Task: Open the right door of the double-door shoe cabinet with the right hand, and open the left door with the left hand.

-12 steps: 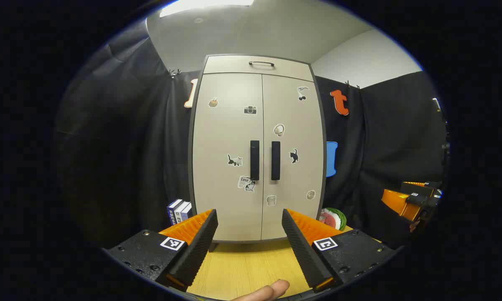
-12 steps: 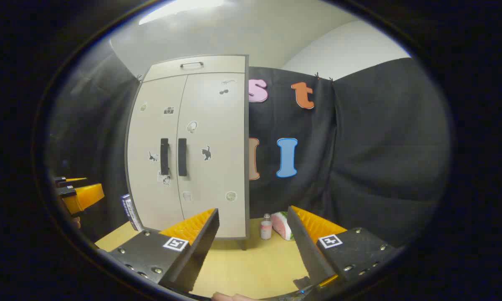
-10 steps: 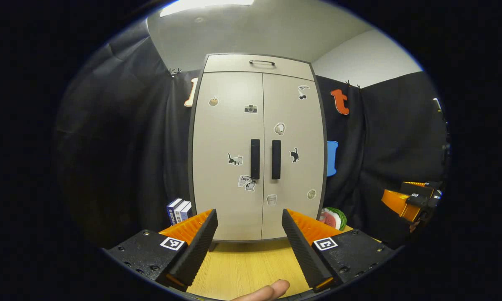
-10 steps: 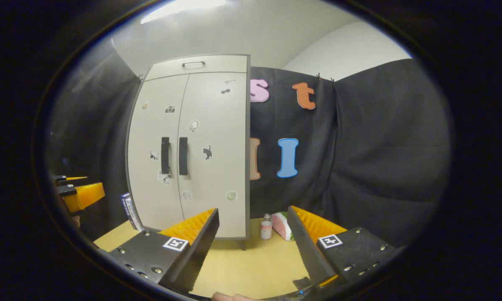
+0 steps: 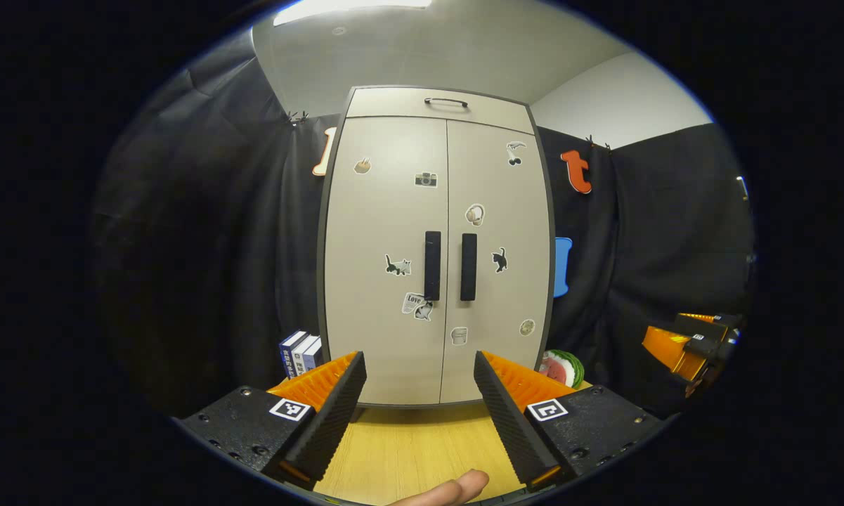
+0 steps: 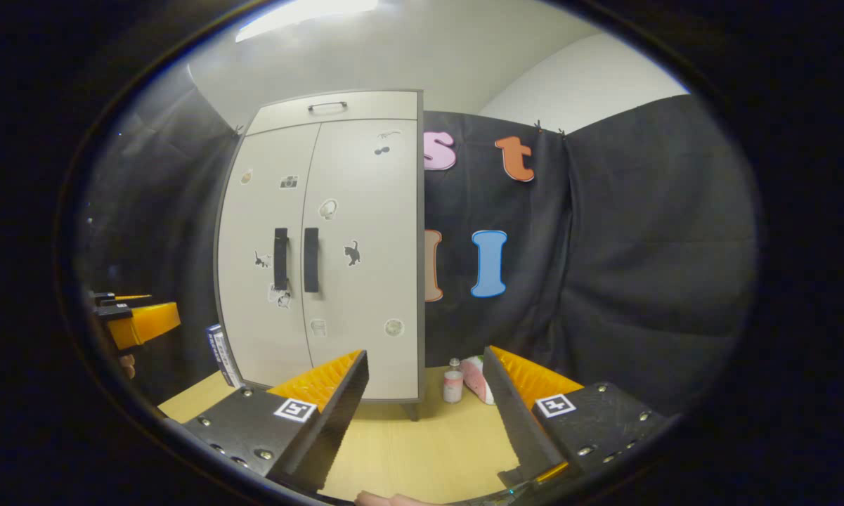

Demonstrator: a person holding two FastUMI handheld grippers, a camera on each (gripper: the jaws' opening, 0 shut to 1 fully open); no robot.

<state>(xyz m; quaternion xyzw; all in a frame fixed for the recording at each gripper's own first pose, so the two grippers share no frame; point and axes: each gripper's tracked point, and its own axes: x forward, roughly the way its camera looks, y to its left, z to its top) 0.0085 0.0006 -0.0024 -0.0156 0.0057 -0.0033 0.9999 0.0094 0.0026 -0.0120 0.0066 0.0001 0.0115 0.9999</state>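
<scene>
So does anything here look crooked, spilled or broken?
Nothing stands out. The shoe cabinet stands upright on the table with both doors shut and flush. The books and small bottle beside it stand upright too.

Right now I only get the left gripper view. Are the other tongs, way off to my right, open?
Observer: Yes. In the right gripper view the right tongs stand wide open, holding nothing.
Operator: Are they lined up with a handle?
Observer: No. Their gap points at the cabinet's right edge; the right door handle sits up and left of it.
Operator: Anything beside the cabinet there?
Observer: A small bottle stands on the table by the cabinet's right foot, next to the watermelon slice.
</scene>
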